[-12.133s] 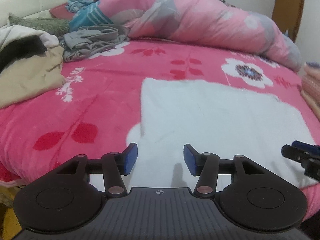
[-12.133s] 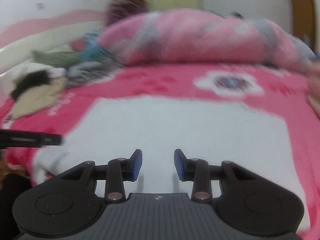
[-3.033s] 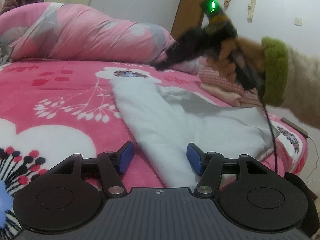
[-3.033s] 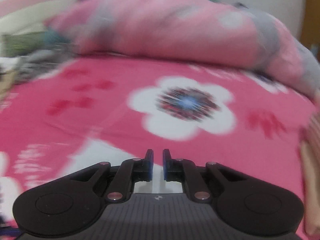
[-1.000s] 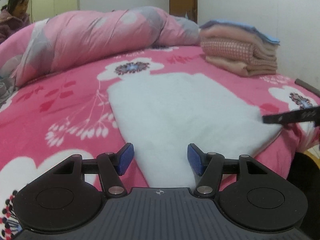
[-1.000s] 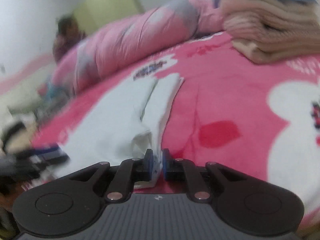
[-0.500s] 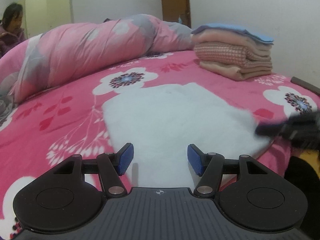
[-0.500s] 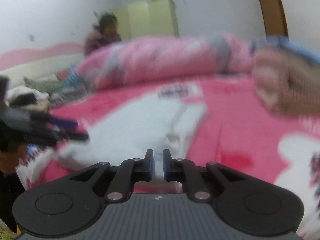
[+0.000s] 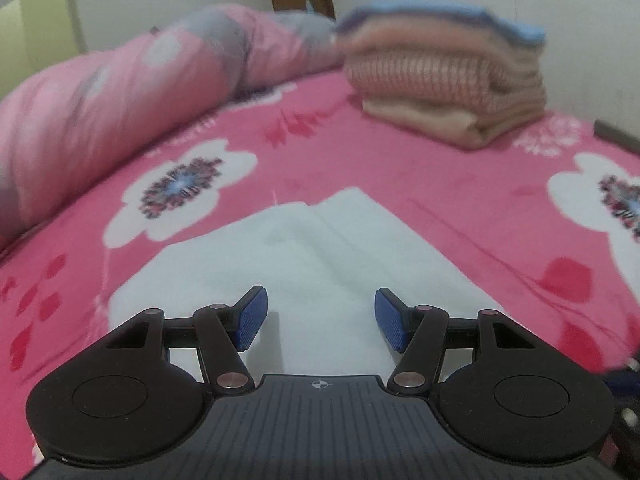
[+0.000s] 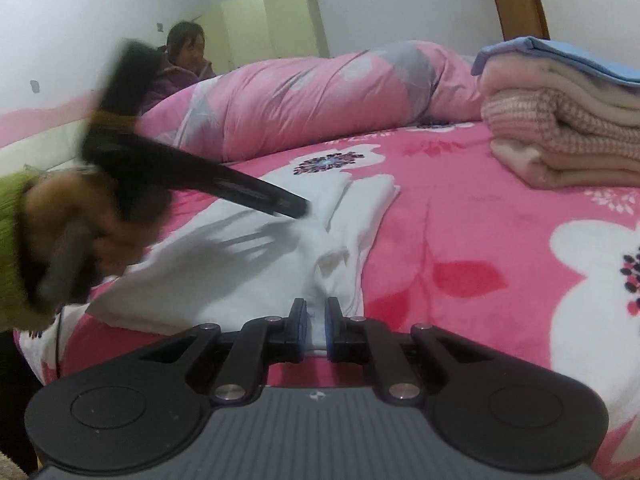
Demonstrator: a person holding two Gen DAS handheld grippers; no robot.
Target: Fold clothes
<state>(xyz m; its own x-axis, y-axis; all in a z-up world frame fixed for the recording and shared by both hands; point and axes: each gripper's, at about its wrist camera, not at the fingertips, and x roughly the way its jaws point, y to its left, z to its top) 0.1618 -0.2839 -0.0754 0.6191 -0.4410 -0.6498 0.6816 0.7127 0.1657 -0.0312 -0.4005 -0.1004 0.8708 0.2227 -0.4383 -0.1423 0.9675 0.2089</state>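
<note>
From your left wrist, your left gripper hangs over the near end of the white garment spread on the pink floral bedspread, jaws well apart and holding nothing; a stack of folded clothes sits farther back. From your right wrist, your right gripper has its jaws nearly closed, pinching the garment's near edge

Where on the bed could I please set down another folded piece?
Bare bedspread lies between the white garment and the folded stack, and in front of that stack. It is crowded along the rolled duvet, and over the garment, where both claws work.
</note>
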